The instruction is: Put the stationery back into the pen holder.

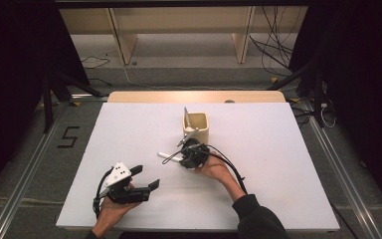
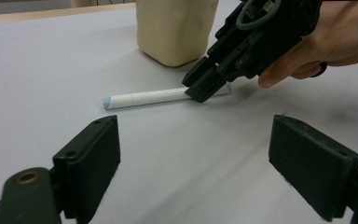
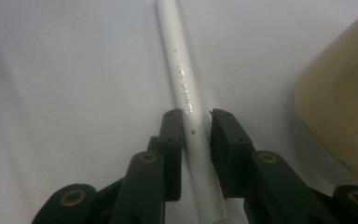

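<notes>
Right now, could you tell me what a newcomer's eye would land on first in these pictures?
Probably the white pen lying on the white table, with the right gripper straddling one end, a jaw on each side. Just behind stands a cream cup holding more items. The left gripper waits near the front edge, jaws wide open.

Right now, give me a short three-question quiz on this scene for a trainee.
1. Fill in: the left claw has its jaws wide ____, with nothing between them.
2. The white pen, lying near the beige cup, sits between the jaws of: A) the left claw B) the right claw C) neither.
3. True or false: the pen stands upright inside the cup.

Key: 1 open. 2 B. 3 False; it lies flat on the table.
</notes>
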`<act>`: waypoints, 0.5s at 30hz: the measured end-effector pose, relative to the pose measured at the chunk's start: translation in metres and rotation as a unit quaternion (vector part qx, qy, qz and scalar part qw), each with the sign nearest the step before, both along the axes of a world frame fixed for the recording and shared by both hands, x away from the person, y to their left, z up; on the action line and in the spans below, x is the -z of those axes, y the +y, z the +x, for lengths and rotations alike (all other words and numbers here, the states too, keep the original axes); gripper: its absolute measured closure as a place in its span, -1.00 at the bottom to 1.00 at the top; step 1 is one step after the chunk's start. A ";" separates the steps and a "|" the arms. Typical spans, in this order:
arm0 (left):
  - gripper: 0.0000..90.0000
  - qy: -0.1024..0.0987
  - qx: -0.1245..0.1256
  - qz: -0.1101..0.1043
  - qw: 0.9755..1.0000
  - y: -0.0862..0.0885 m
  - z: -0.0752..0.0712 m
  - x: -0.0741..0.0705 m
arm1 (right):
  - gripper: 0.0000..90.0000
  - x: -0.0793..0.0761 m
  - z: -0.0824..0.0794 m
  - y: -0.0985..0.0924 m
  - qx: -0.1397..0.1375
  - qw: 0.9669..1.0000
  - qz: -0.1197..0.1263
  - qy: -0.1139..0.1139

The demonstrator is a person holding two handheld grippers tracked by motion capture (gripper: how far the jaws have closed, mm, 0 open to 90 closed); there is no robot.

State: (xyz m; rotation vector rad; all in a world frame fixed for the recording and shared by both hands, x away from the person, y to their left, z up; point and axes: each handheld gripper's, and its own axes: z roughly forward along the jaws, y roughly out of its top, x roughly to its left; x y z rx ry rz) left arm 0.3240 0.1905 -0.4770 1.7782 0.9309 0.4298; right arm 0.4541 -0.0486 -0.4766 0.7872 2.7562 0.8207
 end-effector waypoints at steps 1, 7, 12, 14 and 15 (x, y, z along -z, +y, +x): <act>-0.63 0.000 0.000 0.000 1.000 0.000 0.000 0.000 | 0.68 0.000 -0.001 0.000 -0.001 1.000 -0.003 0.001; -0.63 0.000 0.000 0.000 1.000 0.000 0.000 0.000 | 0.74 -0.001 -0.001 0.000 -0.014 1.000 -0.005 0.001; -0.63 0.000 -0.001 0.000 1.000 0.000 0.000 0.000 | 0.75 0.000 -0.001 -0.001 -0.009 1.000 0.002 0.009; -0.63 0.000 0.000 0.000 1.000 0.000 0.000 0.000 | 0.76 0.000 -0.001 -0.002 -0.008 1.000 0.006 0.010; -0.63 0.000 -0.001 0.000 1.000 0.000 0.000 0.000 | 0.76 0.000 -0.001 -0.003 -0.008 1.000 0.009 0.010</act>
